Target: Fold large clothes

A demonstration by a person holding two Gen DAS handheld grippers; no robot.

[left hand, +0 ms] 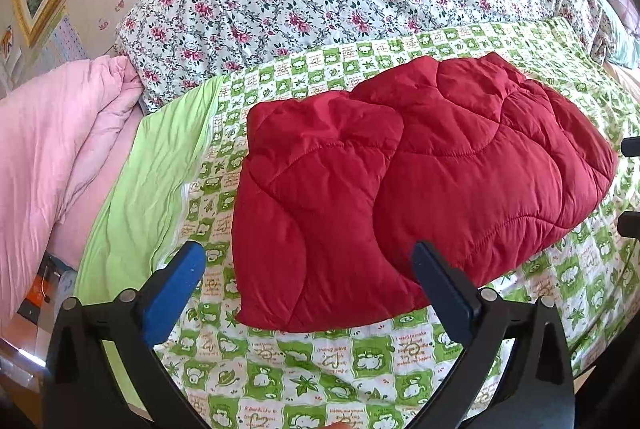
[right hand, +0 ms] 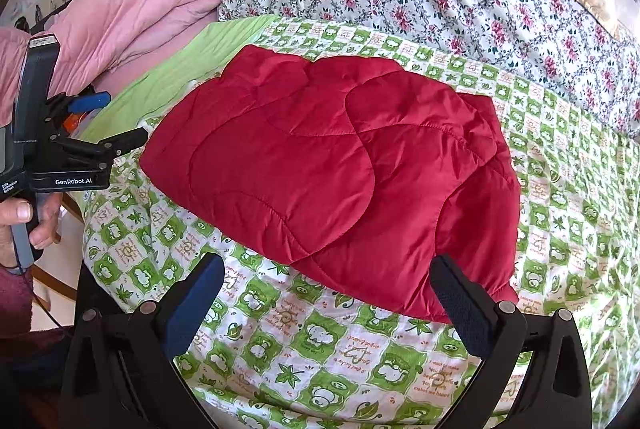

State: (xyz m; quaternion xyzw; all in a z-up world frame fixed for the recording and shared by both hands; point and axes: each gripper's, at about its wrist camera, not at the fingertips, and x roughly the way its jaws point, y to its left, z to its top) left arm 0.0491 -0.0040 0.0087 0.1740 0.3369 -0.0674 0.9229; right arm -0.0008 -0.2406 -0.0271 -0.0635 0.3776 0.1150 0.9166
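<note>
left claw (left hand: pixel 308 261) tilted down, splayed, above red jacket (left hand: pixel 420 181)

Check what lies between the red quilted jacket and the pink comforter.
In both wrist views, green-patterned sheet and its plain lime-green border separate the red quilted jacket from the pink comforter.
</note>
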